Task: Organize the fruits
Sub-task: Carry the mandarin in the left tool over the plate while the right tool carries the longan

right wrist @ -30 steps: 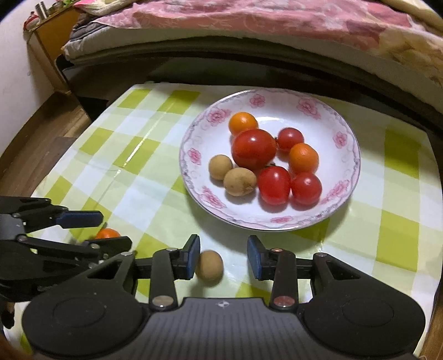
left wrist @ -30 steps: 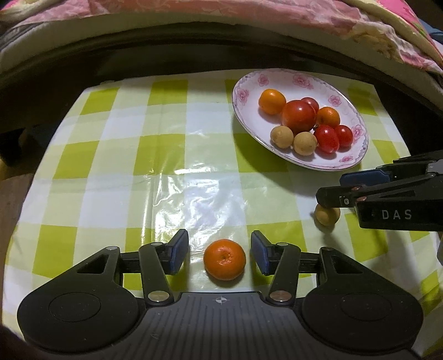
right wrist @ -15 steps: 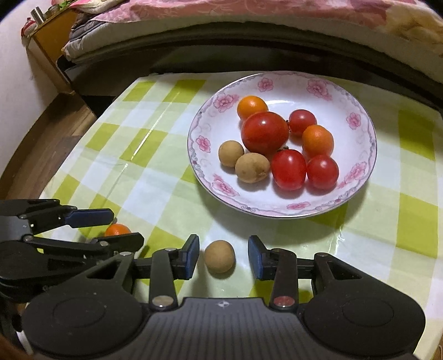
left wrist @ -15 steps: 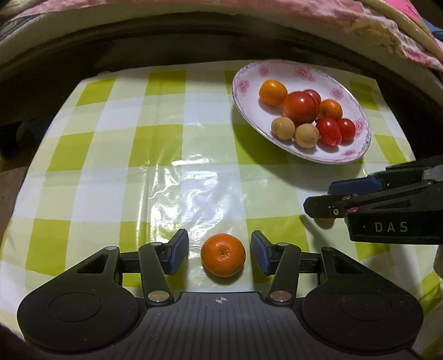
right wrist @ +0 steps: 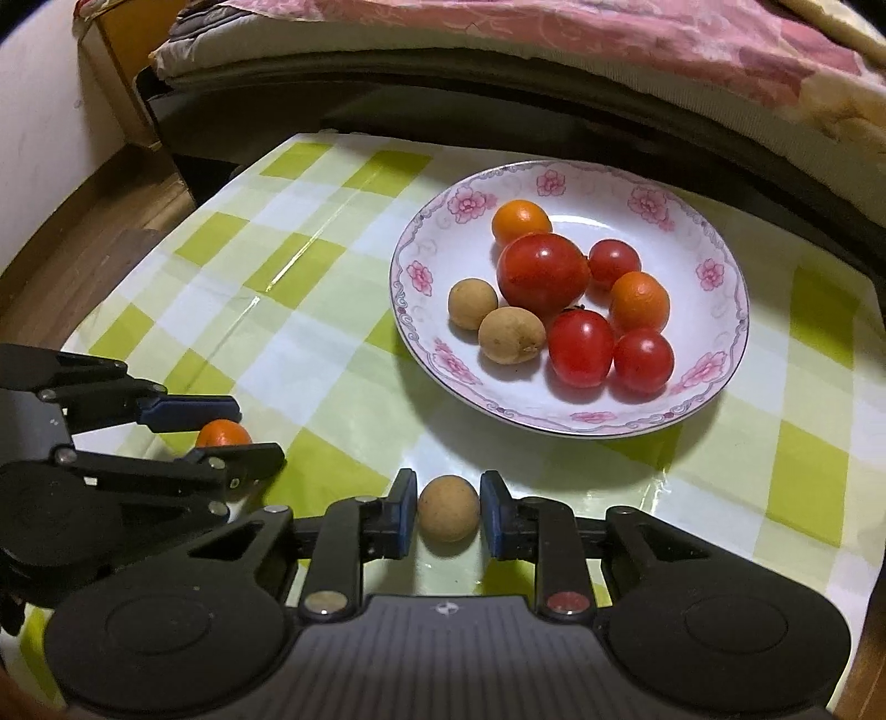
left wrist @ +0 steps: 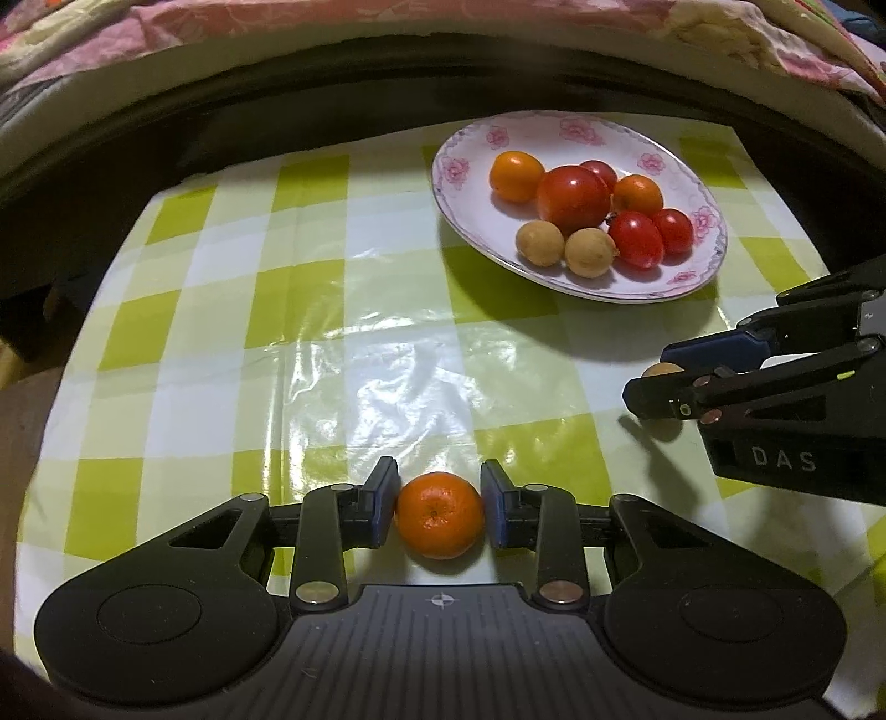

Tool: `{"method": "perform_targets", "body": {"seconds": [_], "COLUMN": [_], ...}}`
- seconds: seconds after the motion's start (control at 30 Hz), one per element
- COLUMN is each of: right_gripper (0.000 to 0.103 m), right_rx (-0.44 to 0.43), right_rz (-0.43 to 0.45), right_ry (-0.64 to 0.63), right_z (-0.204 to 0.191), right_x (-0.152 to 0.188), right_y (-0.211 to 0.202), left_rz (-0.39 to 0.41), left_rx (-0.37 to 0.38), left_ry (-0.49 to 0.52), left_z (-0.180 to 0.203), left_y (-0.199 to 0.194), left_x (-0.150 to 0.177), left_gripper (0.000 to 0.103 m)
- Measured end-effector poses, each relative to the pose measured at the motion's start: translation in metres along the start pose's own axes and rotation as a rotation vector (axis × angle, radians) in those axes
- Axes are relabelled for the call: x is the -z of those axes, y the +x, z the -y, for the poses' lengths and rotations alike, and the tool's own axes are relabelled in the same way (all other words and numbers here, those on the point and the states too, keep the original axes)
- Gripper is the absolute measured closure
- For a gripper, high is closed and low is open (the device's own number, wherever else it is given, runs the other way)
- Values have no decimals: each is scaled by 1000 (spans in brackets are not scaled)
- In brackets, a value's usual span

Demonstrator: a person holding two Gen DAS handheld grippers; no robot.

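Observation:
A white flowered plate [left wrist: 476,216] [right wrist: 714,327] holds tomatoes, small oranges and two tan longans at the table's far right. My left gripper [left wrist: 440,512] is shut on a small orange mandarin [left wrist: 440,515], both blue pads touching it, low on the cloth. It also shows in the right wrist view [right wrist: 219,433]. My right gripper [right wrist: 447,512] is closed around a tan longan [right wrist: 447,516], pads touching or nearly touching its sides. The longan peeks out in the left wrist view [left wrist: 660,370].
A green-and-white checked plastic cloth [left wrist: 332,343] covers the table. A bed with a pink floral quilt [right wrist: 609,39] runs behind it. A wooden floor [right wrist: 72,238] and a wooden cabinet lie to the left.
Both grippers have narrowed their jaws onto the fruits between them, the left onto the mandarin, the right onto the longan. The right gripper centred on the longan first.

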State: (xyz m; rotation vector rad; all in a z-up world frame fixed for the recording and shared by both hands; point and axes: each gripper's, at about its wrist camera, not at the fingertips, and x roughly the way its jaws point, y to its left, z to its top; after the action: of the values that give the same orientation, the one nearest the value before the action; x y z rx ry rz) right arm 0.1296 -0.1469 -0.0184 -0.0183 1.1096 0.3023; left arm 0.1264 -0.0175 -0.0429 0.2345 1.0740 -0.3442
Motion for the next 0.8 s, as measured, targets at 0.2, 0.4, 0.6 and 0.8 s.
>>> {"method": "perform_targets", "body": {"seconds": [0.2,0.4,0.6,0.8], "right_gripper": [74,74,74,74], "right_rx": [8,12,24,36], "right_rz": [14,49,83,115], "right_ry": [-5,13,25,57], "right_z": [3,8,13,25], "right_x": [3,1,-3,-8], "right_y": [-6,-17,-25,-34], "left_rz": [9,36,66,90], "left_rx": [17,30,44,53], "left_ry": [-2,-11,-9,-19], "left_z": [3,4,11,12], "left_y": [-3,-9,-13,-17], "left_x": [-3,-11,-23,-31], "left_gripper": [63,63,63,63]}}
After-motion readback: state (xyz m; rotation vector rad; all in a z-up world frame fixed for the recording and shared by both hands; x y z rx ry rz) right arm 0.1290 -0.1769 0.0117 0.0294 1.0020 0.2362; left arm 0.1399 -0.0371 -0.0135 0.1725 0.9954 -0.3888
